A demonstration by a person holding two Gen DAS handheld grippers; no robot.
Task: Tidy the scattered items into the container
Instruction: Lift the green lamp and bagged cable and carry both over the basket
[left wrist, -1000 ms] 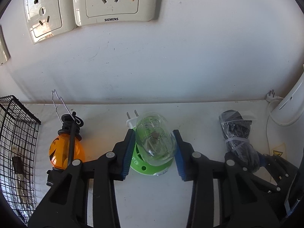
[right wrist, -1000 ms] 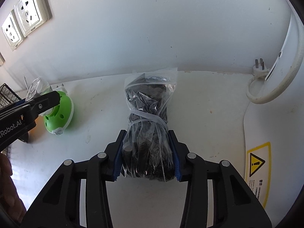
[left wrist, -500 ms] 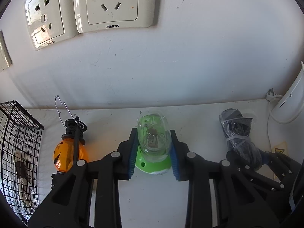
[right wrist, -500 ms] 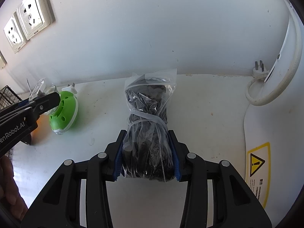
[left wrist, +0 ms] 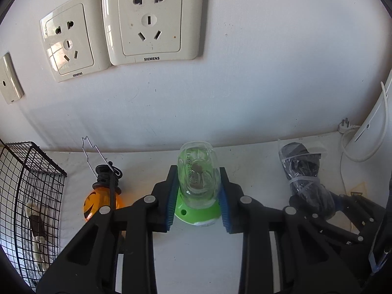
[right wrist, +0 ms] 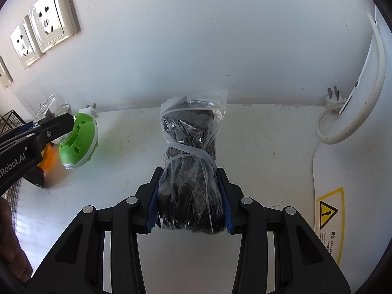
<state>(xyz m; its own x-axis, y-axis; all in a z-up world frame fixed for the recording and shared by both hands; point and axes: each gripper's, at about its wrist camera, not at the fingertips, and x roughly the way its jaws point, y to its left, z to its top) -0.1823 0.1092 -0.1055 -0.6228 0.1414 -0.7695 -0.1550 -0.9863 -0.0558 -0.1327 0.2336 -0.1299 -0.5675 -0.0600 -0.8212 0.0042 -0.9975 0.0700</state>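
Observation:
My left gripper (left wrist: 197, 196) is shut on a green plug-in device with a clear bottle (left wrist: 197, 183) and holds it tilted just above the white surface; the device also shows in the right wrist view (right wrist: 78, 138). My right gripper (right wrist: 189, 202) is shut on a clear bag of black cable (right wrist: 191, 171), which also shows in the left wrist view (left wrist: 302, 174). An orange pumpkin lantern with a wire hook (left wrist: 100, 196) lies left of the device. A black wire basket (left wrist: 29, 196) stands at the far left.
The wall with two Siemens sockets (left wrist: 149, 22) is close behind. A white appliance with a plug and cord (right wrist: 343, 112) stands at the right, with a yellow warning label (right wrist: 327, 215). A pale object (left wrist: 35, 223) lies inside the basket.
My left gripper closed on the green device and raised it, tilting it. My right gripper stays shut on the cable bag.

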